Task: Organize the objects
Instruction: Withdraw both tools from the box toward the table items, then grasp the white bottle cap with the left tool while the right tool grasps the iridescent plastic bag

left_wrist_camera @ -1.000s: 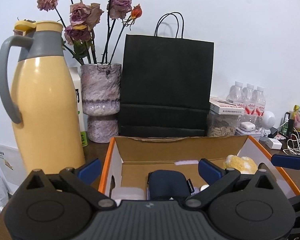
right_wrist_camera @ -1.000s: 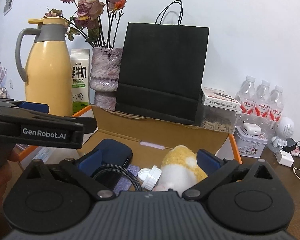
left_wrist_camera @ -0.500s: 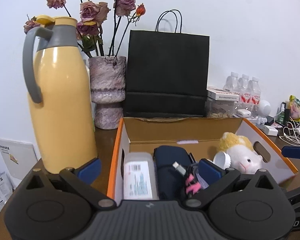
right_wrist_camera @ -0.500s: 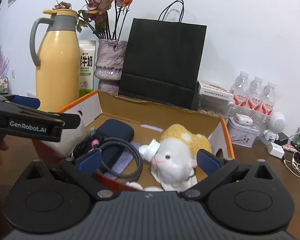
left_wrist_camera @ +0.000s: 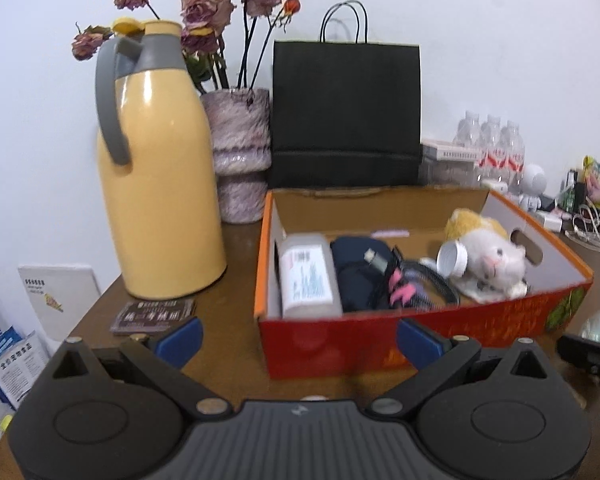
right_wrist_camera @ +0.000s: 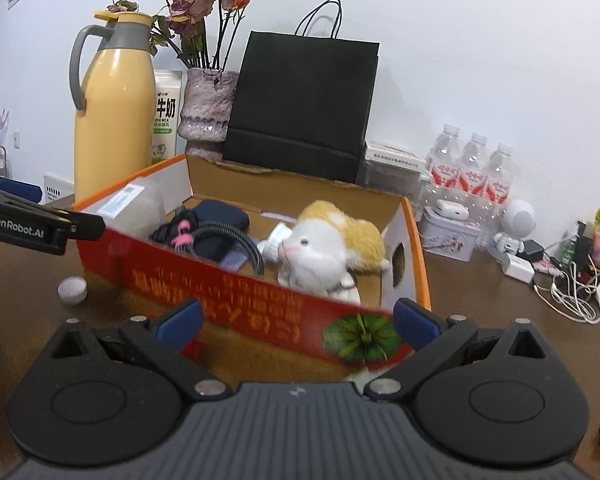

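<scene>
Left wrist view now backed off from the red cardboard box (left_wrist_camera: 380, 344) at centre frame, plush toy (left_wrist_camera: 488, 256) and cables inside, left gripper (left_wrist_camera: 298, 334) and right gripper (right_wrist_camera: 296, 320) both spread wide and empty, suggesting packing done.

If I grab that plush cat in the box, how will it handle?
The plush cat looks furry and stuffed, so it is probably soft, light and will squash rather than slip. It lies against the coiled cable and a white cap, so lifting it might drag or nudge those inside the box.
</scene>
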`<state>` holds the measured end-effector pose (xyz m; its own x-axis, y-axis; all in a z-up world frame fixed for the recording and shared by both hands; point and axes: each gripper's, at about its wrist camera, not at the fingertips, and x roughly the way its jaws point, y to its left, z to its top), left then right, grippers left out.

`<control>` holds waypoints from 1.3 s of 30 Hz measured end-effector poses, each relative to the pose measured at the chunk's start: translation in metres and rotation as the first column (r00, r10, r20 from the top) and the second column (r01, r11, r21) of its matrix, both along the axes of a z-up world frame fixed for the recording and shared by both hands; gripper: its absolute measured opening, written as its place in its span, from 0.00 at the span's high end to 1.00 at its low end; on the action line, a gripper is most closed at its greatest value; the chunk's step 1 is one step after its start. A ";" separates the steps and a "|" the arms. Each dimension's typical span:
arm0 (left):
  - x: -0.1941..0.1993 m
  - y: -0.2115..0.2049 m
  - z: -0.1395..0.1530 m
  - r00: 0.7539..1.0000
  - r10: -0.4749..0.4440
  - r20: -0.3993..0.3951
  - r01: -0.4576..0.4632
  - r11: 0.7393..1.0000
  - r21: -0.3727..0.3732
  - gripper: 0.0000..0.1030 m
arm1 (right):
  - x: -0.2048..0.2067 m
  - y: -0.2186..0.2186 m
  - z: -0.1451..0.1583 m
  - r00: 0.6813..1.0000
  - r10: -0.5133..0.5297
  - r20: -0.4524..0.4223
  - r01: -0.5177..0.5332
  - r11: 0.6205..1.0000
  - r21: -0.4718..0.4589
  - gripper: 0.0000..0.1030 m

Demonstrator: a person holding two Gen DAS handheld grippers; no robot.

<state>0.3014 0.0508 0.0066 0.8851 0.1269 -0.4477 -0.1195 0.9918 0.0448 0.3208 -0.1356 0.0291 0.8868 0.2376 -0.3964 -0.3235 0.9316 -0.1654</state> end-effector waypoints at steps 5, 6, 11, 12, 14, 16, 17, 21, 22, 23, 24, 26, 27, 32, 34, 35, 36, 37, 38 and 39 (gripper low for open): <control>-0.010 -0.003 -0.011 0.999 0.008 -0.045 -0.006 0.999 0.034 0.00 | -0.019 -0.012 -0.010 0.999 -0.044 0.008 0.044 0.999 -0.017 0.00; -0.011 -0.003 -0.014 0.999 0.012 -0.053 -0.010 0.999 0.036 0.00 | -0.022 -0.015 -0.010 0.999 -0.050 0.012 0.050 0.999 -0.011 0.00; -0.011 0.000 -0.025 0.993 0.034 -0.115 -0.031 0.999 0.031 0.00 | -0.031 -0.029 -0.013 0.995 -0.098 0.025 0.098 0.995 0.005 0.00; -0.010 0.001 -0.027 0.991 0.039 -0.128 -0.035 0.999 0.030 0.00 | -0.031 -0.032 -0.014 0.994 -0.108 0.020 0.108 0.994 0.009 0.00; -0.009 0.002 -0.030 0.988 0.051 -0.147 -0.047 0.998 0.035 0.00 | -0.027 -0.037 -0.017 0.992 -0.129 -0.001 0.129 0.991 0.017 0.00; -0.007 0.004 -0.033 0.984 0.059 -0.166 -0.054 0.998 0.035 0.00 | -0.022 -0.043 -0.020 0.988 -0.150 -0.035 0.151 0.988 0.028 0.00; -0.006 0.006 -0.035 0.983 0.065 -0.174 -0.060 0.998 0.034 0.00 | -0.018 -0.045 -0.022 0.986 -0.159 -0.056 0.161 0.986 0.033 0.00; 0.001 0.009 -0.042 0.973 0.063 -0.223 -0.059 0.998 0.023 0.00 | -0.006 -0.059 -0.026 0.974 -0.168 -0.150 0.184 0.978 0.099 0.00; 0.001 0.010 -0.042 0.972 0.058 -0.225 -0.057 0.998 0.010 0.00 | -0.003 -0.063 -0.028 0.970 -0.173 -0.173 0.194 0.974 0.114 0.00; 0.001 0.012 -0.043 0.972 0.056 -0.228 -0.057 0.998 -0.001 0.00 | 0.000 -0.066 -0.030 0.964 -0.176 -0.198 0.204 0.971 0.127 0.00; 0.002 0.014 -0.043 0.972 0.052 -0.231 -0.057 0.998 -0.016 0.00 | 0.004 -0.069 -0.032 0.957 -0.180 -0.226 0.215 0.967 0.139 0.00; 0.003 0.018 -0.044 0.970 0.043 -0.239 -0.057 0.997 -0.052 0.00 | 0.012 -0.075 -0.036 0.939 -0.189 -0.286 0.240 0.958 0.157 0.00; 0.003 0.020 -0.044 0.970 0.042 -0.240 -0.058 0.996 -0.062 0.00 | 0.017 -0.078 -0.040 0.928 -0.188 -0.321 0.250 0.954 0.165 0.00; 0.005 0.020 -0.044 0.970 0.043 -0.241 -0.059 0.996 -0.061 0.00 | 0.017 -0.076 -0.043 0.923 -0.206 -0.325 0.263 0.954 0.142 0.00; 0.006 0.020 -0.043 0.969 0.039 -0.242 -0.056 0.997 -0.062 0.00 | 0.018 -0.071 -0.044 0.921 -0.214 -0.325 0.263 0.958 0.116 0.00; 0.007 0.020 -0.043 0.969 0.035 -0.243 -0.052 0.997 -0.063 0.00 | 0.019 -0.070 -0.044 0.920 -0.218 -0.325 0.263 0.959 0.102 0.00; 0.009 0.020 -0.043 0.969 0.031 -0.244 -0.048 0.997 -0.063 0.00 | 0.019 -0.067 -0.044 0.919 -0.223 -0.324 0.264 0.961 0.087 0.00; 0.009 0.020 -0.043 0.969 0.030 -0.244 -0.047 0.997 -0.063 0.00 | 0.020 -0.066 -0.044 0.919 -0.227 -0.324 0.264 0.962 0.074 0.00; 0.010 0.019 -0.043 0.969 0.031 -0.245 -0.048 0.997 -0.064 0.00 | 0.021 -0.066 -0.044 0.918 -0.229 -0.324 0.266 0.961 0.074 0.00; 0.011 0.019 -0.042 0.969 0.035 -0.245 -0.053 0.997 -0.065 0.00 | 0.021 -0.066 -0.044 0.918 -0.230 -0.324 0.267 0.961 0.076 0.00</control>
<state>0.3122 0.0695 -0.0358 0.7425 0.1239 -0.6583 -0.1573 0.9875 0.0085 0.3422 -0.2013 -0.0148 0.7608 0.0865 -0.6432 -0.0967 0.9951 0.0195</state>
